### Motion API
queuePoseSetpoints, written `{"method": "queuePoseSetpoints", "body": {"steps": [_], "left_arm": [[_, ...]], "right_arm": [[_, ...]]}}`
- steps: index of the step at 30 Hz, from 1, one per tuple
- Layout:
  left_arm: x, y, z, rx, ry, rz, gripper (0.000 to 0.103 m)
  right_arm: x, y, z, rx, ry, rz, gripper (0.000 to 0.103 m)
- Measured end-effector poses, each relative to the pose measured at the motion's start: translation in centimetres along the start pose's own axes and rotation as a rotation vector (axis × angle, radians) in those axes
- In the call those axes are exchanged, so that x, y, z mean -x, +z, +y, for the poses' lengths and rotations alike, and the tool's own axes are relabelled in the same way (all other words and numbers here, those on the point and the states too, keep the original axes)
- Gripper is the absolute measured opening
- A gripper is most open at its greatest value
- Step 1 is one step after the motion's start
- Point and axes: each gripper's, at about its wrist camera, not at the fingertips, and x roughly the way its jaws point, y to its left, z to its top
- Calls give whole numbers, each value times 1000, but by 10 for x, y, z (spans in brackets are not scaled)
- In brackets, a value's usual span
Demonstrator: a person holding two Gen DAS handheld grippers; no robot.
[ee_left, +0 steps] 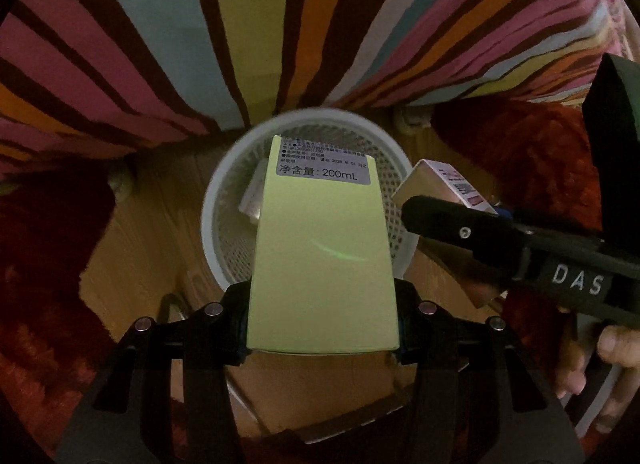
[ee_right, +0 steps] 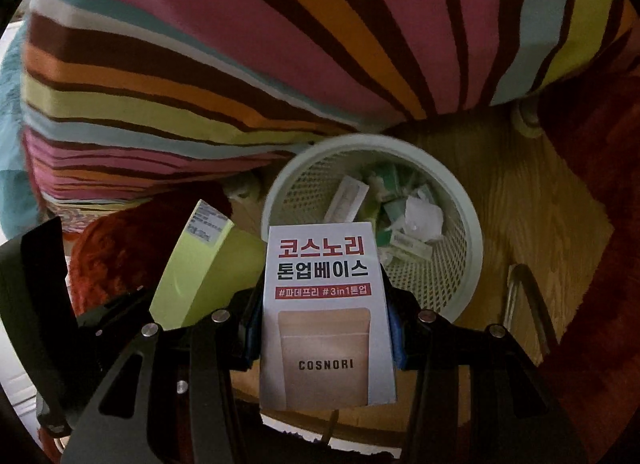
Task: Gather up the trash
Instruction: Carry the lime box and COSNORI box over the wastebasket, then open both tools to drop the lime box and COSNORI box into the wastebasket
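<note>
My left gripper (ee_left: 322,322) is shut on a pale green box (ee_left: 320,264) with a 200mL label, held above a white mesh waste basket (ee_left: 394,152). The green box also shows in the right wrist view (ee_right: 200,268), at the left. My right gripper (ee_right: 326,338) is shut on a white Cosnori box (ee_right: 326,316), just before the basket (ee_right: 472,240), which holds several wrappers and small cartons (ee_right: 400,216). In the left wrist view the right gripper (ee_left: 452,220) enters from the right with its box (ee_left: 448,184) by the basket's rim.
A striped blanket (ee_left: 280,24) hangs over the bed edge behind the basket. The basket stands on a wooden floor (ee_right: 532,204) between red shaggy rugs (ee_left: 520,152). A metal frame (ee_right: 528,300) stands right of the basket.
</note>
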Motion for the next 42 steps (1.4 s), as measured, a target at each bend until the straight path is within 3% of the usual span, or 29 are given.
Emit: {"method": "queuePoseSetpoints", "body": {"steps": [13,30,31,32,33,34,35,42], "left_arm": [[-37,11,14,64,-24,165,50],[-63,17,21,127,-43,248,51],[-65,17,21,129,-43,257,57],[-67,16,22,132,-43,267,63],[-69,16,22,138,-41,279,77],[-71,15,23,143,-41,286,83],[-72,15,25,150,-43,290,83],[-77,16,35,204,-30,302,83]], "right_arm": [[-45,14,-18,-125,-69,125,46],[-71,21,-30,-195,-69,201,46],[-73,21,-32,-202,-67,207,47],[-75,21,-33,-212,-68,214,55],[-76,21,-34,-217,-69,219,64],[-77,21,-34,-224,-74,216,84],[-77,22,-36,-232,-80,206,90],[-80,22,-42,-262,-79,221,91]]}}
